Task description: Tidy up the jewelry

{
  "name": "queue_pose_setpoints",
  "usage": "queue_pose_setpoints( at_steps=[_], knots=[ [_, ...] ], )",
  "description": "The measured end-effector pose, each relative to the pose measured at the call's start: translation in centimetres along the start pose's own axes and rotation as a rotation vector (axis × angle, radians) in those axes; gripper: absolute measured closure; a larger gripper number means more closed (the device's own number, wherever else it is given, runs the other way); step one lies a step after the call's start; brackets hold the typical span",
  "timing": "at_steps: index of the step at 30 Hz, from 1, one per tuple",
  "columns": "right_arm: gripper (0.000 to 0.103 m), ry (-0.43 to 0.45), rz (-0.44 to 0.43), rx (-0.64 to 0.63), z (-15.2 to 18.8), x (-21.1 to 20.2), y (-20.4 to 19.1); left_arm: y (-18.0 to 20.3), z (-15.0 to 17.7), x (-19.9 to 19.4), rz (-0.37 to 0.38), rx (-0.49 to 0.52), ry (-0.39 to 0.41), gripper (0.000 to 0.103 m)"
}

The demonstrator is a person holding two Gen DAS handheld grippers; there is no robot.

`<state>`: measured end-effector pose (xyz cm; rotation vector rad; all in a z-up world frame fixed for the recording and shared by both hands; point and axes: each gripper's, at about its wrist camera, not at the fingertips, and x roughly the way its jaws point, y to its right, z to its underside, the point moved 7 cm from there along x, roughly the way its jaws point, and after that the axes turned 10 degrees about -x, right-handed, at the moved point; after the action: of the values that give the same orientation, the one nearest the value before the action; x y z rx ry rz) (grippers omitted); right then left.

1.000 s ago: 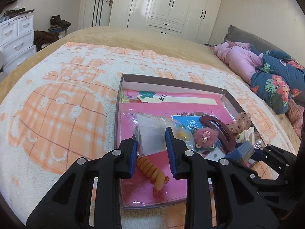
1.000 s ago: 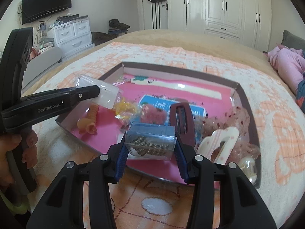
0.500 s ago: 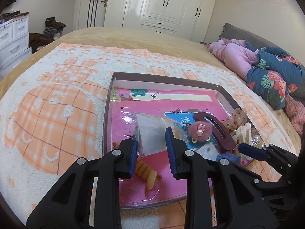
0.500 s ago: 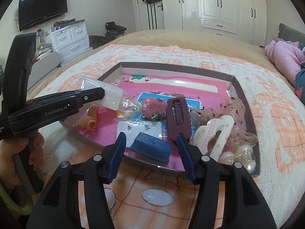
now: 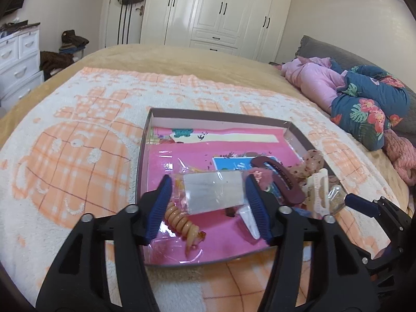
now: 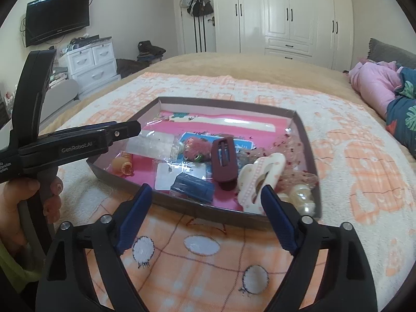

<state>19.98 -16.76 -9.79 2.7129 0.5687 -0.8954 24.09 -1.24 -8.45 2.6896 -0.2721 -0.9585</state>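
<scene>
While your left gripper hangs over tray, jaws spread beside clear packet at frame centre; right gripper wide apart, empty, low before tray's near rim.

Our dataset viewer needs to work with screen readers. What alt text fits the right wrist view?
The right tool, open and empty, hovers at the near edge of a shallow tray on a bed blanket. The tray holds a maroon hair clip, a blue box and a cream claw clip; the left tool reaches in from the left.
</scene>
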Motion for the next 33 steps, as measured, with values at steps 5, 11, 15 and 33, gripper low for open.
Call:
queue_pose_setpoints(
  at_steps=[5,11,15,33],
  knots=[
    [0.013,0.026,0.022,-0.001,0.2,-1.9,0.6,0.4,0.0,-2.1,-0.016,0.009,0.031,0.036],
    [0.01,0.056,0.045,0.006,0.4,-4.0,1.4,0.8,0.4,-4.3,-0.025,0.012,0.049,0.024],
    [0.008,0.082,0.064,0.008,0.5,-5.4,1.8,1.3,1.1,-5.8,-0.033,0.022,0.06,0.013],
    [0.006,0.172,0.123,0.014,1.0,-9.5,2.4,2.8,2.9,-10.3,-0.032,0.023,0.116,0.011]
  ],
)
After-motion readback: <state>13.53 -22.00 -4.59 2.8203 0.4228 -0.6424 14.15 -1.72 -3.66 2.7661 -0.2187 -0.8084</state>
